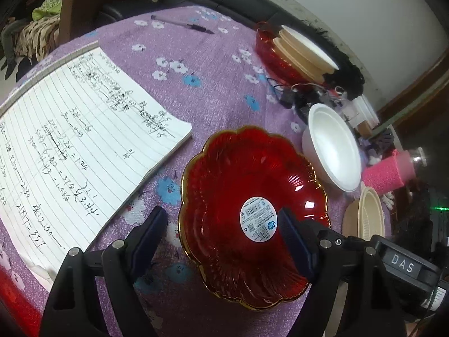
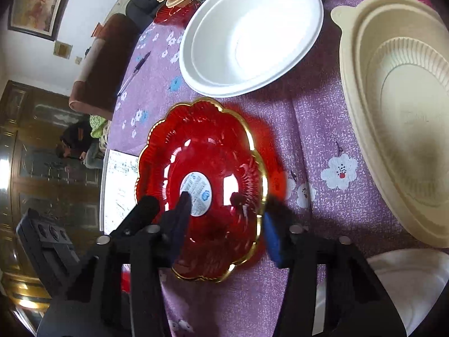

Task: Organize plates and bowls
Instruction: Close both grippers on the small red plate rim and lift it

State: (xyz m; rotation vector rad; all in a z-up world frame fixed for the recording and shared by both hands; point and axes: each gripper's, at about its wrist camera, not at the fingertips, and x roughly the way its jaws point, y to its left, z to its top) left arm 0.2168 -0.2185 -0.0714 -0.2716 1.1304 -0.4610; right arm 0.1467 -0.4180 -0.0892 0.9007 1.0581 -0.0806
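A red glass plate [image 1: 238,185] with a gold scalloped rim and a round white label lies on the purple flowered tablecloth [image 1: 213,84]. My left gripper [image 1: 224,233] is open, its fingers straddling the plate's left rim. My right gripper [image 2: 227,221] is open over the same plate [image 2: 207,151], straddling its right rim. A white foam bowl [image 1: 334,146] sits beyond the plate, also in the right wrist view [image 2: 252,31]. A beige ribbed bowl [image 1: 370,216] lies to the right, large in the right wrist view [image 2: 404,106].
A stack of a red plate, beige and white bowls [image 1: 297,53] stands at the table's far side. An open notebook [image 1: 78,140] covers the left. A pen [image 1: 182,24], tangled wires [image 1: 303,95] and a pink knitted item [image 1: 387,171] lie around.
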